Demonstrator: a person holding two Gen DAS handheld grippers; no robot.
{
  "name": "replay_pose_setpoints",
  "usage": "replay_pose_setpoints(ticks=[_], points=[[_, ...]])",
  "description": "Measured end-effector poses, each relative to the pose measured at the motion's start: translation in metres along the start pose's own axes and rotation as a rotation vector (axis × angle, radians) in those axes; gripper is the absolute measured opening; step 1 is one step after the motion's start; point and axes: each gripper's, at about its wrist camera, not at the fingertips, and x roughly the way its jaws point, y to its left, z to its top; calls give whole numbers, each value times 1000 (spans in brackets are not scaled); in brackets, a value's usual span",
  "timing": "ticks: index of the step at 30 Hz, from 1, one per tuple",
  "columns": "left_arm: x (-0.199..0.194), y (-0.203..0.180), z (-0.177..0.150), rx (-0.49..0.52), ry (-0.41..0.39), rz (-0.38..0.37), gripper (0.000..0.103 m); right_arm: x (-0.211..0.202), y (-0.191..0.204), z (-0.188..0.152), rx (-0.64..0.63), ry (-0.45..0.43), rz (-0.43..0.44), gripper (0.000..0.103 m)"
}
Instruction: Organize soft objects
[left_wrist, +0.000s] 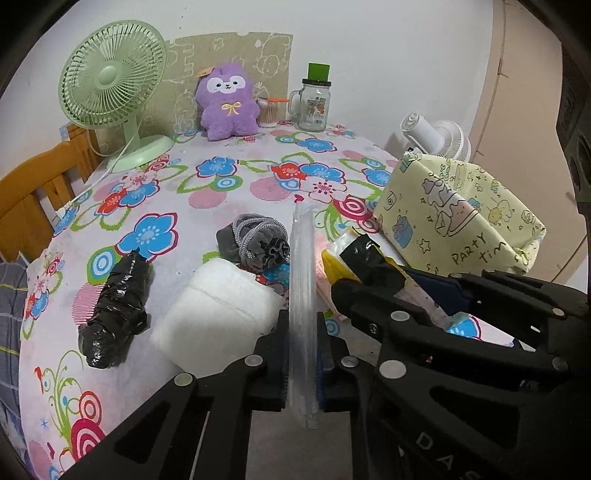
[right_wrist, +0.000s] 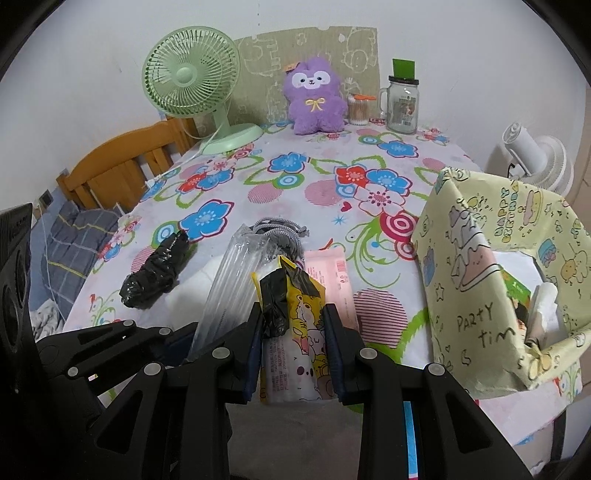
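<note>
The left gripper (left_wrist: 303, 363) is squeezed tight on a clear plastic packet (left_wrist: 303, 295), held up on its thin edge above the near side of the table (left_wrist: 229, 184). The right gripper (right_wrist: 293, 350) pinches a yellow cartoon pack (right_wrist: 291, 347) with a black bag (right_wrist: 275, 306) on top. Both look light, squashy and a bit slippery, so a grip near the middle seems safest. The yellow party box (right_wrist: 476, 295) waits on the right.

Clear flat packet (left_wrist: 303, 295) edge-up; yellow cartoon packet (right_wrist: 291, 332) lifted, pointing away.
</note>
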Motion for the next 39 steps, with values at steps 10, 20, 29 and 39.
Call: replay_pose_setpoints(ticks=[10,20,29,39], points=[[-19,-13,7,26,-30,22,8,-22,-3,0,4,-40,-3,34],[-35,-29,19,49,-59,37,8,-46,-11,7,12,-81,-12,34],[-45,-41,29,63,-81,36,8,-64,-20,14,16,-107,-26,34],[-53,-56,45,79,-108,38,8,-82,-32,25,19,-142,-33,34]])
